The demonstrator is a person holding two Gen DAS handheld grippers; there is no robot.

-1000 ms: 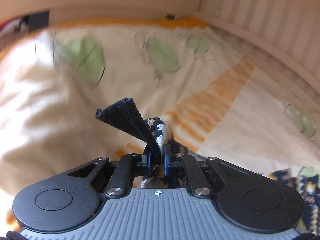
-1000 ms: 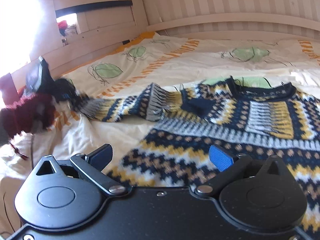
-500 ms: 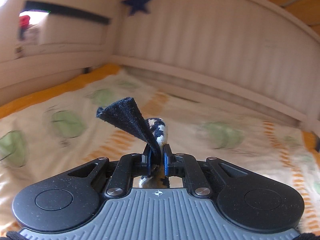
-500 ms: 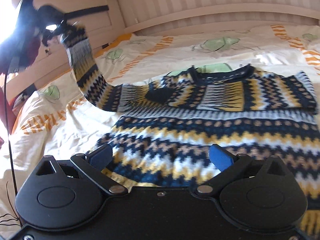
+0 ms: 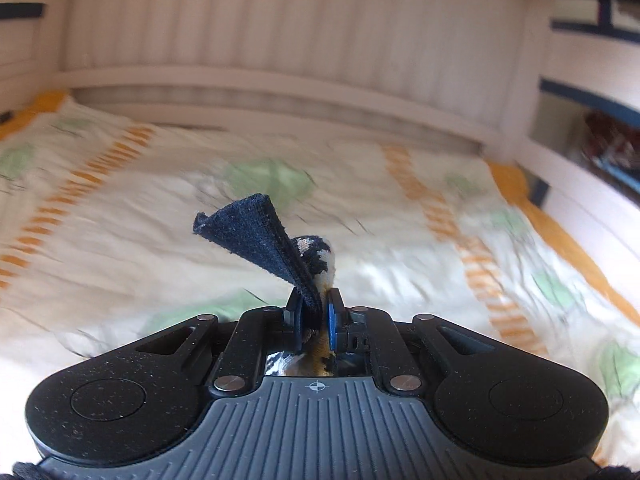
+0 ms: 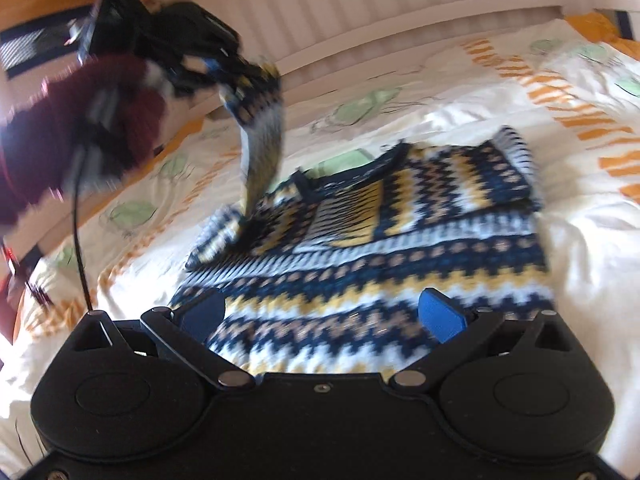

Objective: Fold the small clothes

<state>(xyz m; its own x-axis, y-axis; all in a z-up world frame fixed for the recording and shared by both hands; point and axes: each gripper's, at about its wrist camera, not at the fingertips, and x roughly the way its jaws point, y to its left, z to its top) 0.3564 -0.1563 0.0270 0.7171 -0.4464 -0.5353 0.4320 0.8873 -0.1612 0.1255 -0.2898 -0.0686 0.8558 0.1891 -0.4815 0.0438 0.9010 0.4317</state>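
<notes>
**Sleeve held high over the sweater's left edge**

The left hand-held gripper (image 6: pixel 224 68), clamped on the sleeve cuff (image 5: pixel 256 240), sits upper left of the right wrist frame. The sleeve (image 6: pixel 262 140) hangs down to the sweater (image 6: pixel 380 248) lying mid-frame on the bed (image 6: pixel 580 260). The right hand-held gripper (image 6: pixel 320 316) is wide and empty (nearer the hem). Open bedding lies rightward.

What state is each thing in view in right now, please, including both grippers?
Left gripper: shut on the sleeve cuff.
Right gripper: open, empty, above the sweater's hem.
Sleeve: lifted off the bed, hanging from the left gripper.
Sweater: lying flat on the bed, right sleeve folded in.
Bedsheet: spread, wrinkled.
</notes>
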